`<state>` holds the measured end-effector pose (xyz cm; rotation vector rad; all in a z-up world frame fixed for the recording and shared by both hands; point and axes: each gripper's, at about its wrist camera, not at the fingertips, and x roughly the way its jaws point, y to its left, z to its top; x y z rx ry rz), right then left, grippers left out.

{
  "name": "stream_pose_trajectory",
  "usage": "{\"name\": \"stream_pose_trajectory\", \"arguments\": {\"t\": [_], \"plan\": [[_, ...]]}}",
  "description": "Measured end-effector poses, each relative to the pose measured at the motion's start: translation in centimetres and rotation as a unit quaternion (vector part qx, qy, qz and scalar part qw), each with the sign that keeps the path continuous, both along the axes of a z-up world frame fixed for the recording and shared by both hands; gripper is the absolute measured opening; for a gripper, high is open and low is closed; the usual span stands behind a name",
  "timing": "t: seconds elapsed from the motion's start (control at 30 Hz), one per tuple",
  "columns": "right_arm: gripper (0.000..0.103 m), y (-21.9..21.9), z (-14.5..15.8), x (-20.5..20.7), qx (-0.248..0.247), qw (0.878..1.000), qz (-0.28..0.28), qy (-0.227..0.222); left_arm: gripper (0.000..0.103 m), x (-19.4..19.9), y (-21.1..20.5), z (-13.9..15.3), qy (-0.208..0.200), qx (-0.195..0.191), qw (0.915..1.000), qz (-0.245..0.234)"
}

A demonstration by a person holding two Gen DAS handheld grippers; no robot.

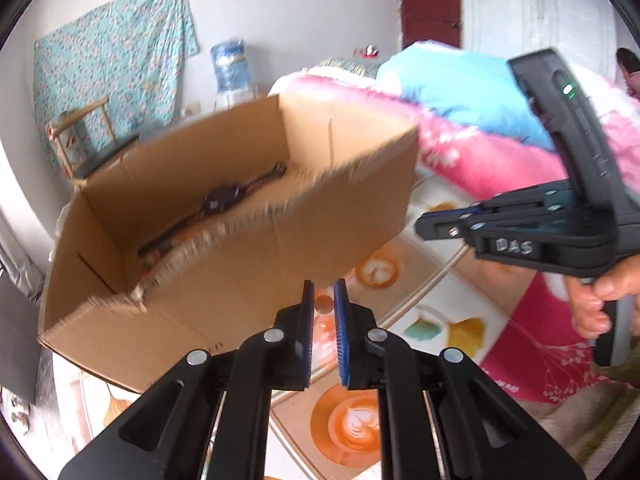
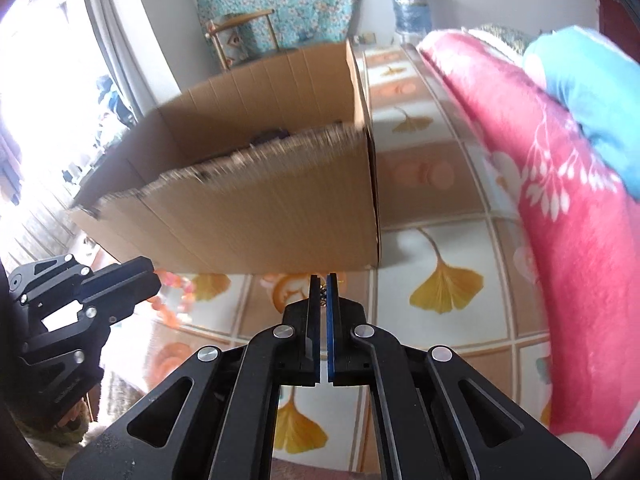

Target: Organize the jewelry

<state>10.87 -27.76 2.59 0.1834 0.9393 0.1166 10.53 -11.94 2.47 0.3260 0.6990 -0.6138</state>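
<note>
Two black jaws of the left gripper [image 1: 323, 300] sit closest, a little apart with nothing between them, waiting low beside the cardboard box [image 1: 224, 216]. That open box stands on the counter [image 1: 436, 312], which has a cloth with coffee cups and yellow leaves on it. Inside the box lies a dark piece of jewelry [image 1: 224, 198], maybe a watch or a strap, so things seem to be gathered there. Over to the right, the right gripper [image 2: 323, 292] has its jaws nearly closed on a tiny chain [image 2: 323, 295], a small bit of jewelry held tight so it cannot drop. It probably goes in the box next. Farthest right is a pink blanket [image 2: 560, 208].
</note>
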Motion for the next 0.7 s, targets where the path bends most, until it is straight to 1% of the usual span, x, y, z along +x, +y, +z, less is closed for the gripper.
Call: {"name": "stream_pose_trajectory", "arguments": {"t": [0.1,0.2,0.33,0.43,0.47,0.5,0.53,0.6,0.63,0.7], "plan": [[0.0,0.2,1.9,-0.4,0.004,1.0,0.004,-0.022,0.009,-0.8,0.6,3.0,-0.023,-0.029,0.9991,-0.018],[0.0,0.5,5.0,-0.8,0.008,0.998,0.015,-0.058,0.009,-1.1,1.9,6.2,-0.041,-0.064,0.9966,-0.032],[0.0,1.3,8.1,-0.8,0.012,0.994,0.032,-0.108,0.009,-0.5,3.3,10.2,-0.077,-0.095,0.9921,-0.028],[0.0,1.5,9.4,-0.2,0.014,0.99,0.044,-0.136,0.009,1.1,4.3,11.9,-0.103,-0.097,0.9899,-0.008],[0.0,1.8,9.8,0.2,0.014,0.988,0.049,-0.145,0.009,1.9,4.5,12.1,-0.105,-0.094,0.9901,-0.001],[0.0,2.0,9.9,0.5,0.014,0.987,0.051,-0.149,0.009,2.5,4.7,12.0,-0.099,-0.091,0.9909,0.003],[0.0,2.1,9.9,0.9,0.015,0.987,0.054,-0.152,0.01,3.9,5.1,11.7,-0.079,-0.094,0.9924,0.003],[0.0,2.3,9.7,2.0,0.019,0.986,0.057,-0.154,0.01,5.9,5.9,10.9,-0.036,-0.108,0.9935,0.003],[0.0,2.5,9.7,2.0,0.022,0.986,0.059,-0.154,0.01,7.4,6.3,10.1,-0.002,-0.111,0.9938,0.006],[0.0,2.7,9.5,2.4,0.027,0.986,0.059,-0.152,0.01,9.8,6.6,8.3,0.038,-0.094,0.9946,0.022]]}}
